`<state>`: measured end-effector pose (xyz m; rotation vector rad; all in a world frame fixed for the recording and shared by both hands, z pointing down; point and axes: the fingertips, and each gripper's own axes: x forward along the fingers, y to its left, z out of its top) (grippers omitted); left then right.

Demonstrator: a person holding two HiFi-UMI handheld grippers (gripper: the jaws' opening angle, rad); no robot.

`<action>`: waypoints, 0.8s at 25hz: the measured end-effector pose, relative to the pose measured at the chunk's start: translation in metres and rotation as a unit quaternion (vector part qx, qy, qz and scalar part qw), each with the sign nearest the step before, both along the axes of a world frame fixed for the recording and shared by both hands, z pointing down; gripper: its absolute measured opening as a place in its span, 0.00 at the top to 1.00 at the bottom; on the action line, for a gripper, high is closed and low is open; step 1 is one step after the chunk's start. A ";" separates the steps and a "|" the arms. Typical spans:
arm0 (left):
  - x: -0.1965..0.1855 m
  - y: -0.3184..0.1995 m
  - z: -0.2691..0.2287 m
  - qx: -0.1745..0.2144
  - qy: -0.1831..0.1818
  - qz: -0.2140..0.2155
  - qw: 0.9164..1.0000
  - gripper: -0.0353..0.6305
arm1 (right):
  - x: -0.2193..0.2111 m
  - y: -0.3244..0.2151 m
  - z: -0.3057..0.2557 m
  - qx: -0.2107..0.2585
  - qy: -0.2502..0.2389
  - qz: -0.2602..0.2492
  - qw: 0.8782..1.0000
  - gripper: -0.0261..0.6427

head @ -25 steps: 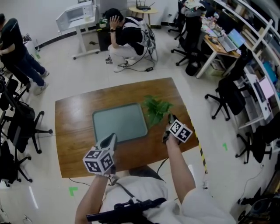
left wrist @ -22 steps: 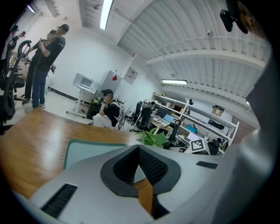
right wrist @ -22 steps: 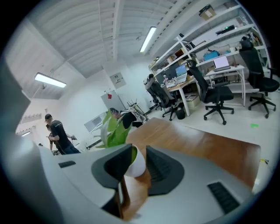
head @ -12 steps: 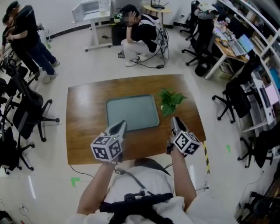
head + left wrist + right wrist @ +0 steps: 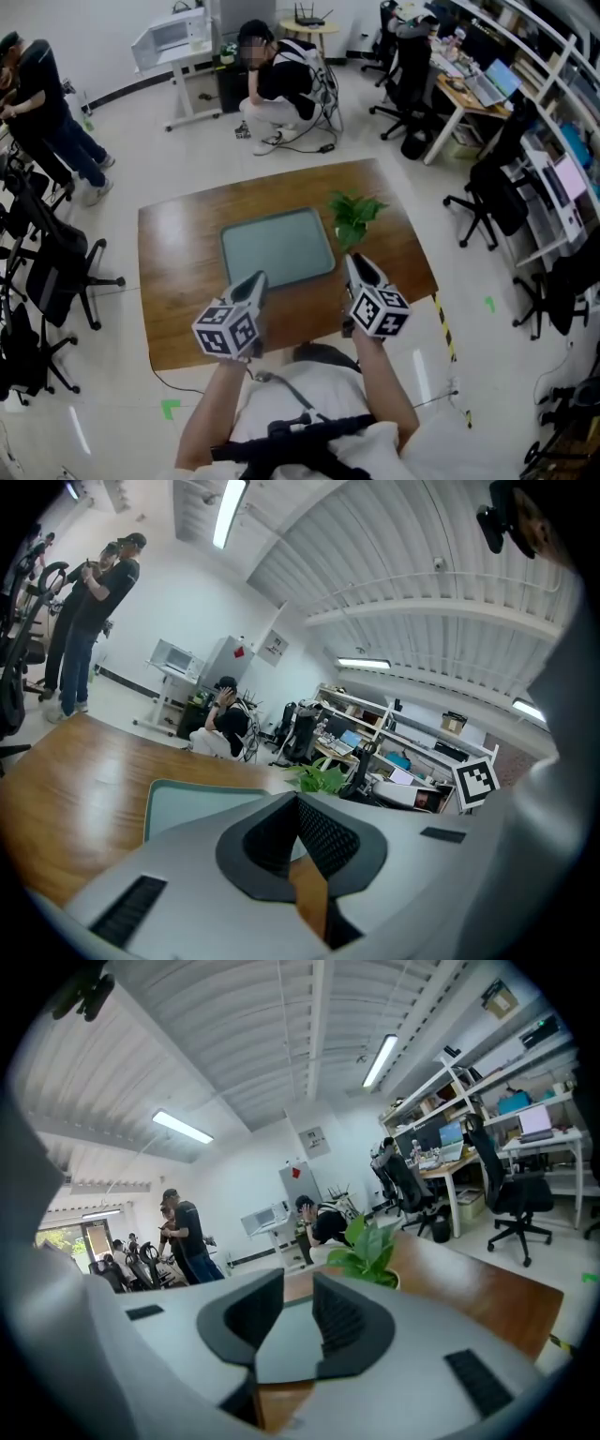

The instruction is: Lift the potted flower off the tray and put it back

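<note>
Tray [image 5: 277, 248]: empty, central on the wooden surface [image 5: 178, 281]

Left gripper [image 5: 257, 279]: held above the tray's near edge, toward its left corner. Fingers together at the tips, nothing between them. Not engaged with anything

Right gripper [image 5: 356, 264]: raised just right of the tray's near-right corner, pointing toward the far side. Fingers apart and closing, with only air between them. In the right gripper view the leaves show beyond and right of the fingers, so it is not lined up on the plant

Potted flower [image 5: 354, 216]: upright on the bare surface, just beside the tray's right edge near its far corner, off the tray. Whether the pot touches the rim cannot be told, as the leaves cover it

Step judged: lift-off half looks done; the return is outstanding

Next move calls for: right fingers reopened wide, brought forward around the pot below the foliage, a firm clamp, a lift clear of the rim, then leftward onto the tray, keeping the pot upright
</note>
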<state>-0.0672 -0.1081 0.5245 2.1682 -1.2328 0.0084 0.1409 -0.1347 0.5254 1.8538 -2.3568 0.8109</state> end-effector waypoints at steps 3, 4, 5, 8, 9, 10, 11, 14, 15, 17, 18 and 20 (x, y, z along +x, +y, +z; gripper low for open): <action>0.007 0.000 0.001 0.000 -0.005 0.011 1.000 0.95 | 0.005 0.003 0.003 -0.003 0.003 0.006 1.000 0.78; 0.010 0.000 0.001 0.000 -0.008 0.013 1.000 0.95 | 0.007 0.003 0.005 -0.005 0.004 0.008 1.000 0.78; 0.013 -0.001 0.001 -0.002 -0.010 0.015 1.000 0.95 | 0.009 0.003 0.006 -0.006 0.004 0.011 1.000 0.78; 0.025 -0.003 0.003 -0.008 -0.009 0.023 1.000 0.95 | 0.019 0.002 0.008 -0.009 0.004 0.020 1.000 0.77; 0.030 -0.003 0.004 -0.009 -0.009 0.029 0.999 0.95 | 0.024 0.001 0.010 -0.010 0.005 0.024 1.000 0.77; 0.037 -0.004 0.004 -0.010 -0.010 0.036 0.999 0.95 | 0.031 0.000 0.011 -0.011 0.008 0.030 0.999 0.77; 0.044 -0.004 0.004 -0.010 -0.013 0.044 0.999 0.95 | 0.039 -0.002 0.013 -0.013 0.009 0.038 0.999 0.77; 0.069 -0.007 0.004 -0.010 -0.020 0.067 0.997 0.95 | 0.069 -0.010 0.022 -0.023 0.003 0.057 0.998 0.74; 0.078 -0.008 0.003 -0.010 -0.022 0.074 0.997 0.95 | 0.080 -0.014 0.025 -0.028 -0.001 0.063 0.998 0.72; 0.095 -0.012 0.002 -0.009 -0.028 0.087 0.996 0.95 | 0.100 -0.025 0.032 -0.036 -0.006 0.073 0.997 0.70; 0.102 -0.014 0.001 -0.008 -0.032 0.093 0.995 0.95 | 0.109 -0.032 0.035 -0.040 -0.008 0.076 0.996 0.70; 0.116 -0.019 -0.002 -0.005 -0.038 0.102 0.994 0.95 | 0.123 -0.045 0.041 -0.050 -0.013 0.078 0.996 0.70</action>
